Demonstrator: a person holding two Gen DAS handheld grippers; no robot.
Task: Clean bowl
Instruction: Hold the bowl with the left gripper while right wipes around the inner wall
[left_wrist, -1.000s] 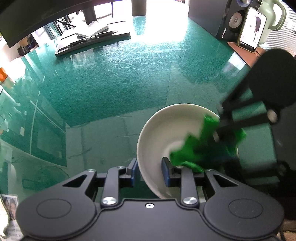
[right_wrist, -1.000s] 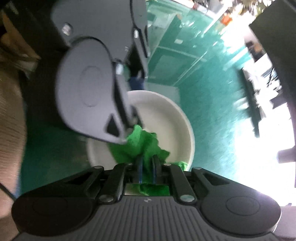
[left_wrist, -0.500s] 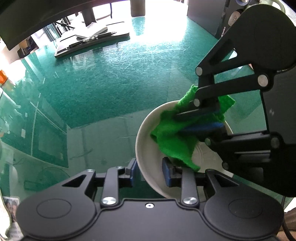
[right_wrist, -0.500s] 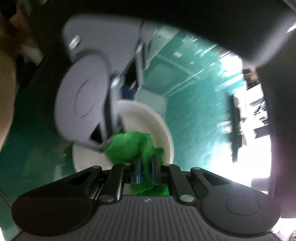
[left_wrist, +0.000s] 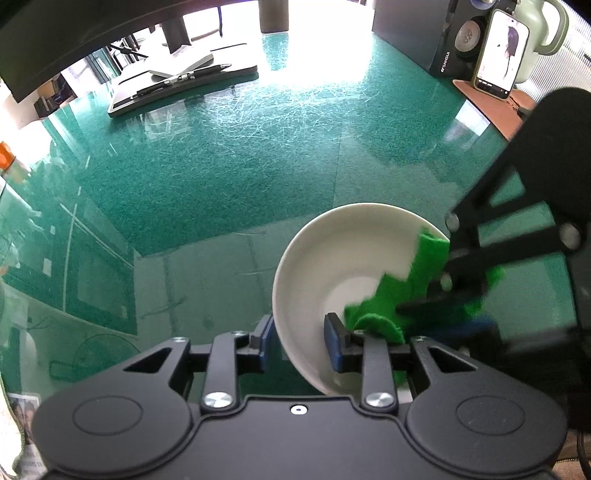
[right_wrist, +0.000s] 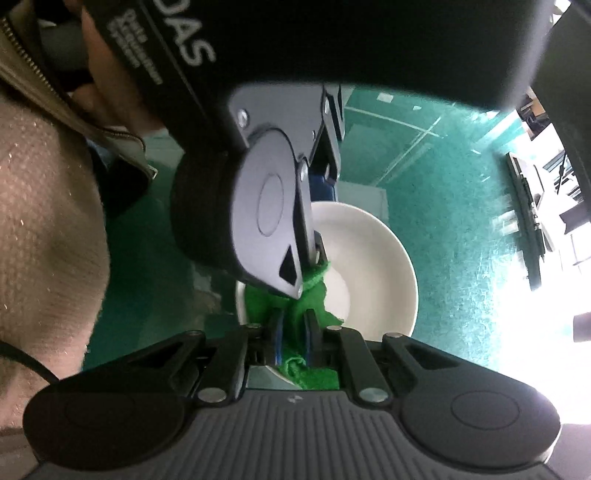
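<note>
Your left gripper (left_wrist: 300, 341) pinches the near wall of the white bowl (left_wrist: 332, 251), one blue pad outside the rim and the other inside, so the bowl sits tilted directly ahead of its fingertips on the green surface (left_wrist: 221, 177). Your right gripper (right_wrist: 294, 334) is clamped narrow on the green cloth (right_wrist: 295, 317), which bunches between its two pads and spills forward into the bowl (right_wrist: 373, 266) just beyond them. From the left wrist camera that cloth (left_wrist: 399, 291) lies against the bowl's inner wall on the right side, with the right gripper's dark linkage reaching in over it from the right edge. From the right wrist camera the body of the left gripper hangs over the bowl's left half and hides part of the rim. Far ahead of the left gripper, a phone (left_wrist: 500, 55) leans by a speaker (left_wrist: 456, 40), and a pen (left_wrist: 199, 75) rests on a dark tray.
</note>
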